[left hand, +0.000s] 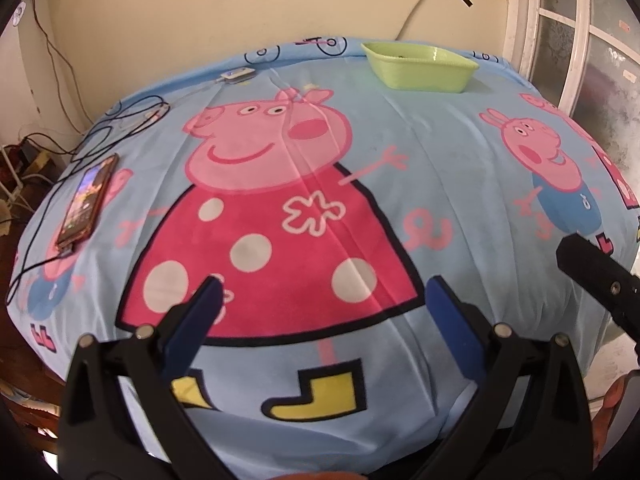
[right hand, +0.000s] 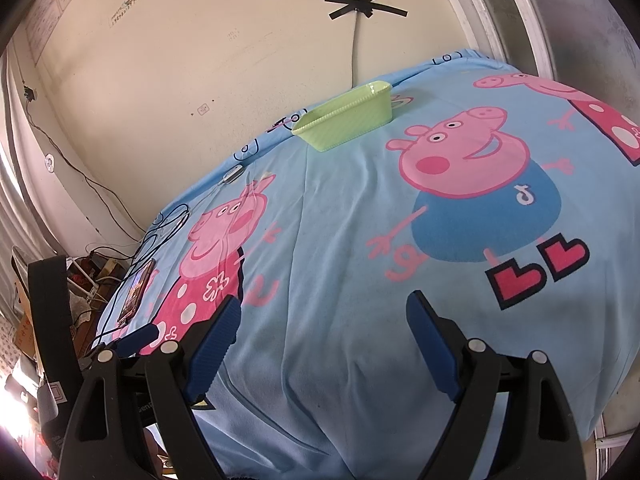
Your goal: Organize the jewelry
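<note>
A light green plastic basket (left hand: 420, 66) stands at the far edge of the table; it also shows in the right wrist view (right hand: 344, 122). A small dark item lies inside it, too small to identify. No loose jewelry shows on the cloth. My left gripper (left hand: 324, 300) is open and empty, hovering over the near part of the table above the pig's red dress. My right gripper (right hand: 324, 316) is open and empty, over the near edge to the right. Part of the right gripper (left hand: 592, 276) shows in the left wrist view.
A blue cartoon-pig cloth (left hand: 460, 168) covers the table. A phone (left hand: 88, 200) lies on its left side with black cables (left hand: 120, 120) and a small white charger (left hand: 236, 76). A wall stands behind, a window frame (left hand: 560, 40) at right, clutter (right hand: 88, 280) on the floor at left.
</note>
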`<state>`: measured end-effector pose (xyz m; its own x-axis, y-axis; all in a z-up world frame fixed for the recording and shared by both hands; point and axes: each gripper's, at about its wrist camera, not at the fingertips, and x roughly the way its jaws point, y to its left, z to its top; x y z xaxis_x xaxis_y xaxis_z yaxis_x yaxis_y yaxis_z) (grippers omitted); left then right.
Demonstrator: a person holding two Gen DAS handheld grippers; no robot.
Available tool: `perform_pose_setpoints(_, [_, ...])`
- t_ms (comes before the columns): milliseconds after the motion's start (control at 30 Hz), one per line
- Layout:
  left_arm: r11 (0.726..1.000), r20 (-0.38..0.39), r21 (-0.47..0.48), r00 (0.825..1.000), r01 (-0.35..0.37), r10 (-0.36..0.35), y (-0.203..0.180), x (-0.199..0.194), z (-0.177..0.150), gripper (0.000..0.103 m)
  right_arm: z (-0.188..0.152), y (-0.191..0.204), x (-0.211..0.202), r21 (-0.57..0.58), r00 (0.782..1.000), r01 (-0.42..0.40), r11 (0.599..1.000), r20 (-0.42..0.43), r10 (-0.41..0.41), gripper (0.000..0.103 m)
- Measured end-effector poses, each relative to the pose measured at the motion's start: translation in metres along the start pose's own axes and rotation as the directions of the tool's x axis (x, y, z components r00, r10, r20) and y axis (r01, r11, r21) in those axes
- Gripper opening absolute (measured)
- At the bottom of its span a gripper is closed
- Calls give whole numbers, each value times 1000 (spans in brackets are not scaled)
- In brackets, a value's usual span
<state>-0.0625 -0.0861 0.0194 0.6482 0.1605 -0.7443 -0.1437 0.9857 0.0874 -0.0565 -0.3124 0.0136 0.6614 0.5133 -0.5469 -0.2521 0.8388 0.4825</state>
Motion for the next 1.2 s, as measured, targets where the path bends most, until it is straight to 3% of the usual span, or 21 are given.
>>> perform_pose_setpoints(533, [999, 20, 20, 999, -31, 31, -2, -3, 2, 97, 2, 1, 0, -1, 1000, -2, 1000, 2, 2, 61])
perform_pose_setpoints(800, [994, 49, 50, 994, -97, 95, -6, -7, 1, 97, 4, 1, -3, 3, 1000, -2, 1000, 15, 2, 61])
perform_pose_setpoints(1200, [994, 35, 51, 995, -97, 95, -5, -5, 0, 97, 4, -1, -7, 4, 999, -7, 1000, 38, 7, 61])
